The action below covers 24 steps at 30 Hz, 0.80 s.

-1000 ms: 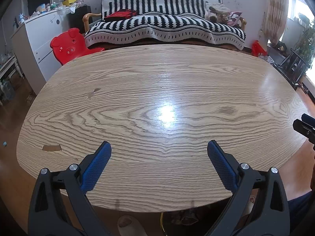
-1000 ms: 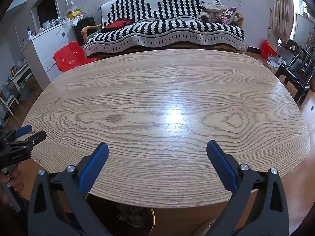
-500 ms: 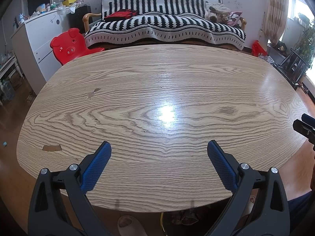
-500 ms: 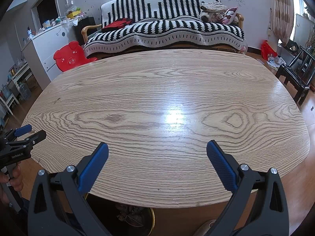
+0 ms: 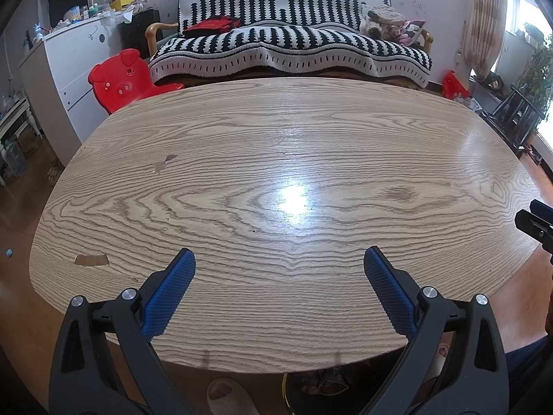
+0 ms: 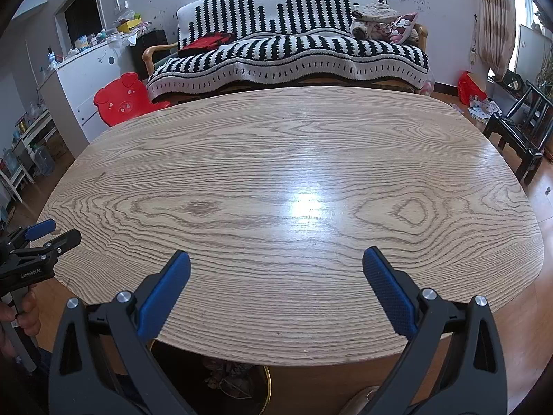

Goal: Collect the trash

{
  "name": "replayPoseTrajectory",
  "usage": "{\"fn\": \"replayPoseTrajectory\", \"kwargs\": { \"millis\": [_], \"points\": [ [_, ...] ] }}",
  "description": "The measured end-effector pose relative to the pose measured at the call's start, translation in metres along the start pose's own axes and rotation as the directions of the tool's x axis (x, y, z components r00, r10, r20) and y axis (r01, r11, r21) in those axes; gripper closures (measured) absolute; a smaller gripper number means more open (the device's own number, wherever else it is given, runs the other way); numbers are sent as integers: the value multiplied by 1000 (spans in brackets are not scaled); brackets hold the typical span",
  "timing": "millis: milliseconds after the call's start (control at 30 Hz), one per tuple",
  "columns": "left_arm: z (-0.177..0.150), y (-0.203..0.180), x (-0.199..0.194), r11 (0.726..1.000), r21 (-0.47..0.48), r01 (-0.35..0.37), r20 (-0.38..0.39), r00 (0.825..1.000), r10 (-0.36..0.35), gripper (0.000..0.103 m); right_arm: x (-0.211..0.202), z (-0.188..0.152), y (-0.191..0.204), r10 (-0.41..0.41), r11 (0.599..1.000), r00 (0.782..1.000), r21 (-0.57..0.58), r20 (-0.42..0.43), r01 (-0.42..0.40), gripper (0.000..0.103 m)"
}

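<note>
Both my grippers held wide apart over the near edge of the wooden table

My left gripper [image 5: 279, 271] and right gripper [image 6: 276, 269] gape wide, blue pads [image 6: 162, 297] holding nothing. Below the near table [image 6: 276, 173] edge, crumpled brownish trash [image 6: 228, 377] lies inside a gold-rimmed bin [image 6: 268, 385]. My left gripper's body reads "GenRobot.AI" in the right wrist view. Beyond the far edge stand a red pig-faced chair [image 5: 121, 79] and a black-and-white striped sofa [image 5: 287, 38].

A striped sofa [image 5: 290, 45] stands behind the wooden surface [image 5: 276, 159], a white cabinet [image 5: 65, 69] left, window light at right
</note>
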<state>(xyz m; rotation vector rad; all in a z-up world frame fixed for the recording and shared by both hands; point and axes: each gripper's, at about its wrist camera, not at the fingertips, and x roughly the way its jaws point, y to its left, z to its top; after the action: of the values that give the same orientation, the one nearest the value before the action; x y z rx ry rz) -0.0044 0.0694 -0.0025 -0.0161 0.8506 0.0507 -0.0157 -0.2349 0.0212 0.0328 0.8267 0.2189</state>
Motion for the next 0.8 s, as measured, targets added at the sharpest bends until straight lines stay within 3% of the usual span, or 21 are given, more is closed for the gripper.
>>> {"fn": "replayPoseTrajectory", "kwargs": {
  "millis": [800],
  "points": [
    [-2,3,2,1000,-7,-4,-4,1000,4,8,0,0,0,-1,1000,1000,-2,1,1,7]
  ]
}}
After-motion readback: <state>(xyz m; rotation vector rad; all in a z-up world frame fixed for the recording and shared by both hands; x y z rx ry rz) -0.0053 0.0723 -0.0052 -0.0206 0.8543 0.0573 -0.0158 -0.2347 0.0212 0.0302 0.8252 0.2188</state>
